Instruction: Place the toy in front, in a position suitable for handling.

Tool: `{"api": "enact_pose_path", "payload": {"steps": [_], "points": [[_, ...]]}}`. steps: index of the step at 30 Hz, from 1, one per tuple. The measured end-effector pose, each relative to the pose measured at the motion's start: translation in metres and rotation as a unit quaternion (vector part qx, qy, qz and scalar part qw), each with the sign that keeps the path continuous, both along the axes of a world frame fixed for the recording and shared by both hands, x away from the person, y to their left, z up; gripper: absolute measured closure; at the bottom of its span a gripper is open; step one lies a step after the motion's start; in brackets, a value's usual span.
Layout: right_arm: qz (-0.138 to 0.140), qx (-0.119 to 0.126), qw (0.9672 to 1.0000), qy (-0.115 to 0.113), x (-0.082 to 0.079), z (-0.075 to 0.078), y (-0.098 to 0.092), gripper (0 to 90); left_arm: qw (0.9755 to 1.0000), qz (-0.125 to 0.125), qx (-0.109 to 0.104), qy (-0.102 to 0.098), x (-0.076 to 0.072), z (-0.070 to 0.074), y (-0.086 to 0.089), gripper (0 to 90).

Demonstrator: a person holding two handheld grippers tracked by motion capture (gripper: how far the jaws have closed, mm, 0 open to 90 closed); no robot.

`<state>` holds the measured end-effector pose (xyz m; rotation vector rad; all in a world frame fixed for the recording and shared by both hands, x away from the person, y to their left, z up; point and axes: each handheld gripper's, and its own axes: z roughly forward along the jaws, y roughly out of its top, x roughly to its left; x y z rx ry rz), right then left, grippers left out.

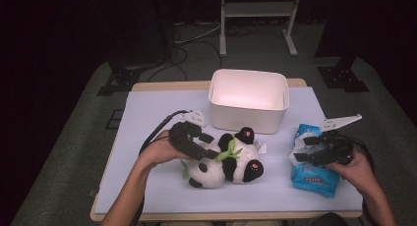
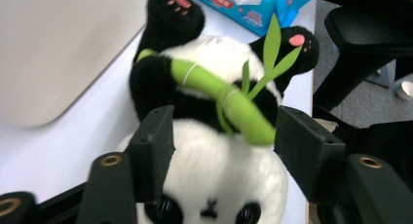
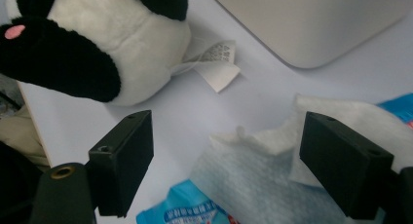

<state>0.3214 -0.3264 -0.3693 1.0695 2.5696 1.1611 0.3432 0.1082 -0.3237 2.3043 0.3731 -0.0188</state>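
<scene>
- The left gripper [image 1: 209, 150] straddles the panda plush [image 1: 228, 163], jaws apart, at the tabletop's [image 1: 147, 118] near centre.
- The right gripper [image 1: 301, 152], jaws apart, hovers over the wipes pack [image 1: 314, 179] at near right.
- The white bin [image 1: 248, 100] stands far centre.

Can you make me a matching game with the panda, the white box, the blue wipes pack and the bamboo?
Things:
1. plush panda
2. white box
3. wipes pack
4. green bamboo

Places:
A. lies across the panda's chest
B. under the right gripper, a white sheet sticking out
C. on its back, its head between the left gripper jaws
D. at the far side of the table, opening facing up

Pairs: 1-C, 2-D, 3-B, 4-A
</scene>
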Motion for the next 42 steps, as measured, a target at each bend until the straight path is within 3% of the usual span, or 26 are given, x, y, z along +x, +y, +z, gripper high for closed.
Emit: {"api": "enact_pose_path", "payload": {"steps": [3, 8, 9, 14, 22, 26, 29, 31, 32, 37, 38, 39, 40, 41, 42], "points": [[-0.005, -0.006, 1.0000, 0.001, -0.001, 0.002, -0.004, 18.8, 1.0000, 0.006, 0.000, -0.001, -0.001, -0.002, 0.009, 35.7], [-0.016, -0.037, 0.9992, 0.004, -0.005, 0.005, -0.009, 19.9, 0.9997, 0.022, -0.012, -0.004, -0.004, -0.005, 0.029, 33.1], [-0.018, -0.060, 0.9981, 0.000, -0.006, 0.007, -0.010, 20.6, 0.9996, 0.022, -0.014, -0.003, -0.005, -0.006, 0.033, 32.3], [-0.024, -0.077, 0.9967, 0.006, -0.005, 0.012, -0.013, 21.3, 0.9994, 0.031, -0.012, -0.005, -0.007, -0.013, 0.046, 30.4], [-0.018, -0.102, 0.9946, -0.001, 0.004, 0.021, -0.003, 23.3, 0.9993, 0.035, -0.010, -0.005, -0.009, -0.027, 0.052, 26.6], [-0.015, -0.117, 0.9930, 0.003, 0.011, 0.018, 0.003, 26.0, 0.9990, 0.044, -0.005, -0.004, -0.009, -0.037, 0.053, 23.9], [-0.014, -0.122, 0.9924, 0.007, 0.014, 0.015, 0.005, 28.1, 0.9989, 0.045, -0.015, 0.000, -0.010, -0.043, 0.053, 22.5], [-0.016, -0.129, 0.9914, 0.014, 0.018, 0.011, 0.006, 31.7, 0.9989, 0.045, -0.015, -0.002, -0.011, -0.047, 0.052, 21.2], [-0.018, -0.131, 0.9910, 0.022, 0.021, 0.006, 0.006, 36.8, 0.9990, 0.044, 0.000, -0.001, -0.011, -0.049, 0.050, 21.1], [-0.026, -0.151, 0.9878, 0.032, 0.024, -0.006, 0.009, 49.0, 0.9988, 0.048, 0.002, 0.000, -0.010, -0.054, 0.050, 20.6], [-0.035, -0.155, 0.9870, 0.023, 0.025, -0.007, 0.008, 58.6, 0.9988, 0.049, 0.005, 0.002, -0.009, -0.057, 0.049, 20.7], [-0.035, -0.155, 0.9870, 0.023, 0.025, -0.007, 0.008, 58.6, 0.9988, 0.049, 0.005, 0.002, -0.009, -0.057, 0.049, 20.6], [-0.052, -0.151, 0.9869, 0.025, 0.025, -0.006, 0.006, 69.3, 0.9988, 0.048, 0.010, 0.005, -0.008, -0.061, 0.047, 20.3], [-0.052, -0.151, 0.9869, 0.025, 0.025, -0.006, 0.006, 69.3, 0.9988, 0.048, 0.010, 0.005, -0.008, -0.061, 0.047, 19.9], [-0.061, -0.150, 0.9865, 0.025, 0.026, -0.006, 0.003, 78.8, 0.9987, 0.050, 0.006, 0.010, -0.008, -0.062, 0.046, 19.9]]}}
